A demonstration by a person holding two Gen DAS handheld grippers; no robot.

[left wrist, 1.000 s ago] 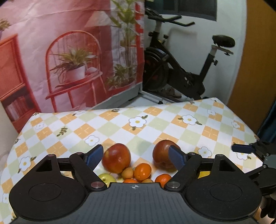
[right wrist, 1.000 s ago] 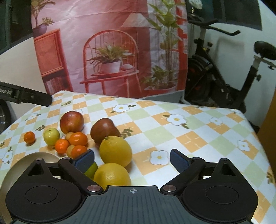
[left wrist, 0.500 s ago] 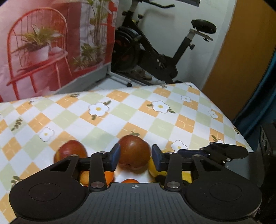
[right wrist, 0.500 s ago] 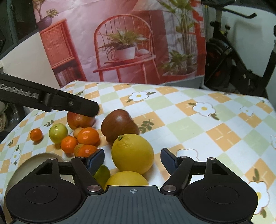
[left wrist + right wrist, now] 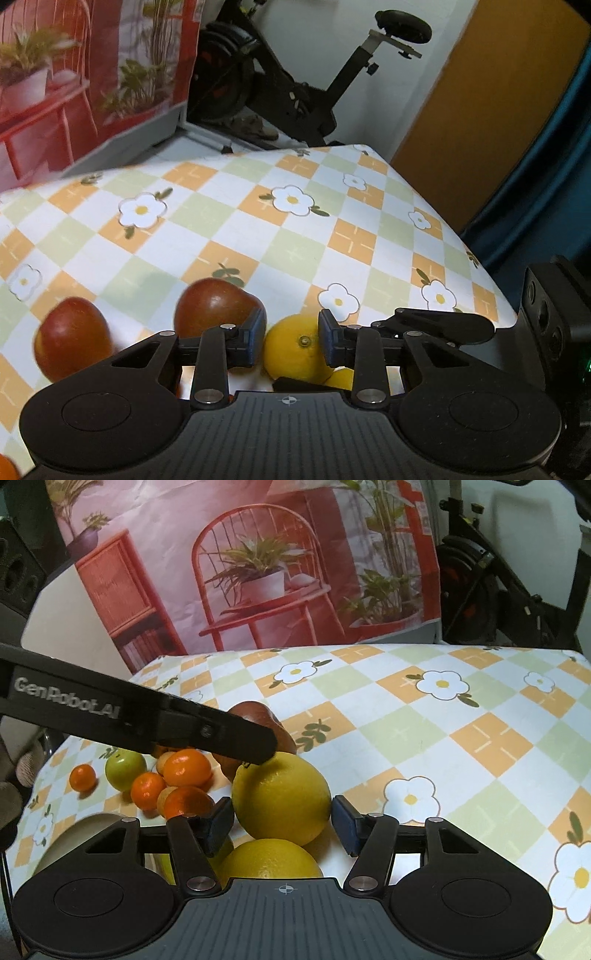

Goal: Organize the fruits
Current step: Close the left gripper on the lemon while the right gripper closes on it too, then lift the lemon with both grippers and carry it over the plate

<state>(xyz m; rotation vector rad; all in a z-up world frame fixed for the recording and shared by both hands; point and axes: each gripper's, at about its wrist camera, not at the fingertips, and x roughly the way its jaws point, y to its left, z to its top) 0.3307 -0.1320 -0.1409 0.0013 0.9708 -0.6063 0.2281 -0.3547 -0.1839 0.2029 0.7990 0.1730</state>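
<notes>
Lemon [image 5: 281, 797] sits squarely between the blue pads of the right gripper [image 5: 282, 825], whose fingers are spread just wider than the fruit, pads close beside its flanks (contact cannot be told). A second lemon [image 5: 269, 858] lies nearer, under the gripper. The left gripper [image 5: 291, 338], fingers partly parted and clamping nothing, hovers over the same lemon [image 5: 295, 349], with a dark red apple [image 5: 214, 306] just left of its left pad. Tangerines [image 5: 186, 768] and a green apple [image 5: 125, 770] cluster to the right gripper's left on the checked tablecloth [image 5: 424, 720].
</notes>
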